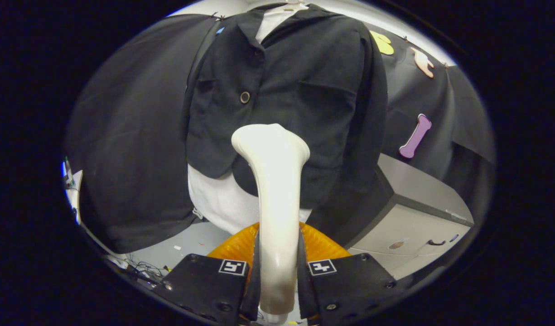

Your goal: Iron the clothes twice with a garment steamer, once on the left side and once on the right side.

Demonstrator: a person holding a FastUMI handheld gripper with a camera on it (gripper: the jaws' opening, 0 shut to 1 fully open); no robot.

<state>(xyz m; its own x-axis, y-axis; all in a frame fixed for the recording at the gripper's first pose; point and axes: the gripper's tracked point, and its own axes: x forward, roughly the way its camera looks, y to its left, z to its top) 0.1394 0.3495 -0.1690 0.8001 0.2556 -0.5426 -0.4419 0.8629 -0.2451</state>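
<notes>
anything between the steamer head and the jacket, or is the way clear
Nothing visible stands between them. The gripper is shut on the garment steamer, whose head rises just ahead of the black jacket on its hanger. Whether the head touches the cloth cannot be told.

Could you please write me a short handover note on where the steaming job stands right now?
Gripper: jaws shut on the white garment steamer, gripping its handle; its head points up at the clothes.
Black jacket hangs over a white shirt just beyond the steamer; the head sits at the jacket's lower front, near the middle.
Grey cabinet stands beside the clothes.
Done: steamer picked up and brought to the garment.
Left: cannot tell which passes are done; confirm left-side and right-side strokes.
</notes>
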